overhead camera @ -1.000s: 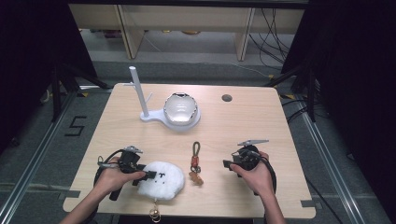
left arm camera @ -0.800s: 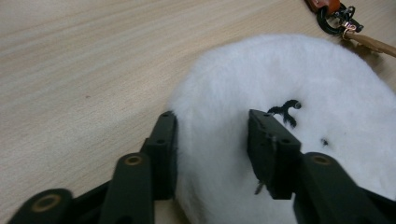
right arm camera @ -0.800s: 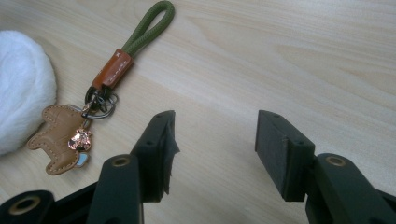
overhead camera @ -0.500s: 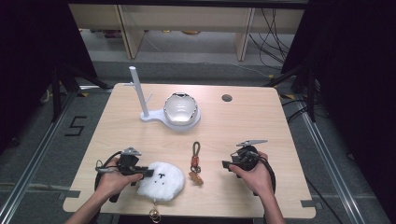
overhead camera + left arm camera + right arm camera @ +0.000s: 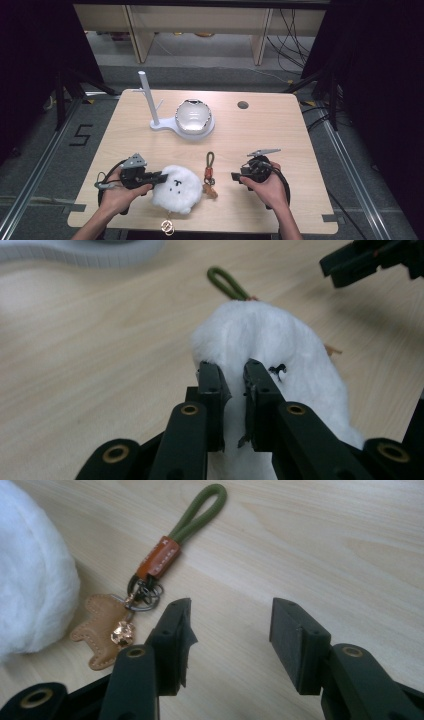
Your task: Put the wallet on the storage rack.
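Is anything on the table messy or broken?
Nothing looks broken or spilled. The left gripper pinches the fluffy white toy near the table's front edge, and its gold ring hangs past that edge. The keychain lies flat.

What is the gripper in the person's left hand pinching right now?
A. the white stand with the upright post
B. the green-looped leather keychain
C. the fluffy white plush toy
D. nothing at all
C: in the left gripper view the left gripper has its two black jaws nearly closed on the fur of the fluffy white plush toy, while the green-looped leather keychain lies apart on the table.
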`<state>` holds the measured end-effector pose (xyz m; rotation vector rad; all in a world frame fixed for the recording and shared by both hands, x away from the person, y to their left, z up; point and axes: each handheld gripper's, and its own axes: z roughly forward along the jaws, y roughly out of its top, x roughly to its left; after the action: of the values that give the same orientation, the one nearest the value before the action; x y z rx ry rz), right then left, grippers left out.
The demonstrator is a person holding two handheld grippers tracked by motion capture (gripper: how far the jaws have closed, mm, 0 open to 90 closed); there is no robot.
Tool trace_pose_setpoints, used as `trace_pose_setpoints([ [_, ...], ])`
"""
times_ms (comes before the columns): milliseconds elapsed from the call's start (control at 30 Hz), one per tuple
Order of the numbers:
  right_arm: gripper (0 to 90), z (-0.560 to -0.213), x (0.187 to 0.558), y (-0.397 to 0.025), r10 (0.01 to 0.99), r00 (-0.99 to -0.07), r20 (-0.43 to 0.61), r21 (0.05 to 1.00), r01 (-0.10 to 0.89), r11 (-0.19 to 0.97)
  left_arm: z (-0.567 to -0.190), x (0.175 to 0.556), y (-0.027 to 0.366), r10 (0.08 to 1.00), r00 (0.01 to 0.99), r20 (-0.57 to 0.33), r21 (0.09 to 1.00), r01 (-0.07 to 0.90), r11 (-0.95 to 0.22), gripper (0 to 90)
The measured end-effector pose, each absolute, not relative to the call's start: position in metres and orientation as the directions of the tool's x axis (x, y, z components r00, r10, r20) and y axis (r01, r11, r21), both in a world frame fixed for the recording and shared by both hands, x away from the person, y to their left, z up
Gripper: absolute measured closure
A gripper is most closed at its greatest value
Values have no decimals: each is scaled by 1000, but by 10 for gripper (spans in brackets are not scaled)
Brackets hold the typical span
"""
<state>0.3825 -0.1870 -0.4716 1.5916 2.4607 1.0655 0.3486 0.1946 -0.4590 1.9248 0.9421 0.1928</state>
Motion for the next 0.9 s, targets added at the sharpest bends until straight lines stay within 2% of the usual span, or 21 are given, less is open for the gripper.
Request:
trace_pose_setpoints([
  [33,521,-472,385,-189,814,-500,295,565,778,274,-455,349,194,678,696,-238,817,521,-247,801],
  [200,525,-471,386,-185,803,-507,313,597,763,249,-439,352,190,668,713,-215,856,467,-223,801],
  [267,529,-469,388,-184,777,-543,316,613,743,270,-434,354,188,666,716,-209,871,446,-206,801],
  [333,532,-465,389,-182,774,-545,323,628,735,256,-429,357,186,668,715,-206,883,429,-188,801],
  [367,533,-461,387,-179,767,-530,362,620,751,226,-426,359,186,670,715,-202,891,418,-177,801],
  [467,533,-453,390,-177,745,-567,352,663,713,230,-418,364,185,679,709,-192,904,398,-159,800],
  [500,533,-448,388,-174,748,-546,377,652,730,205,-415,366,185,681,709,-183,908,387,-158,800],
  [667,530,-434,394,-166,714,-599,361,707,676,210,-407,376,186,695,699,-169,919,367,-145,800],
  [900,497,-415,400,-151,659,-641,393,752,636,170,-404,386,181,704,693,-156,924,354,-144,800],
])
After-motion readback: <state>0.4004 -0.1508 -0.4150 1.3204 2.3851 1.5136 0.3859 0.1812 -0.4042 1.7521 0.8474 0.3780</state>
